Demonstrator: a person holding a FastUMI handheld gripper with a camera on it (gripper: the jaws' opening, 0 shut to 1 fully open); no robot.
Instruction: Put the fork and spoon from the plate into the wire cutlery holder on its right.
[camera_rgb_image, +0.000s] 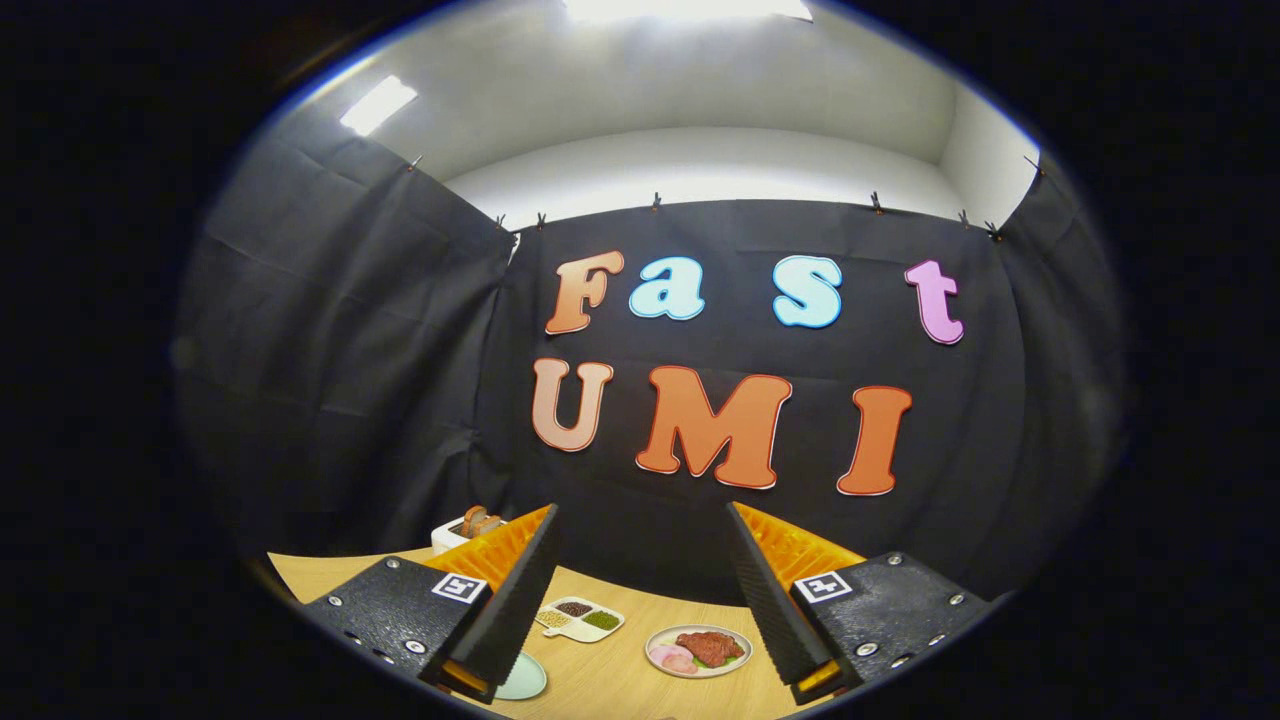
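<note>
My gripper — jaws wide apart, empty; meat plate between the fingers, bare table beside it.

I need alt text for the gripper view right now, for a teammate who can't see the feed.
The gripper hangs open and empty above a wooden table, fingers spread wide. Between them lie a plate of meat and a divided dish of seasonings; a toaster sits beyond the left finger.
</note>
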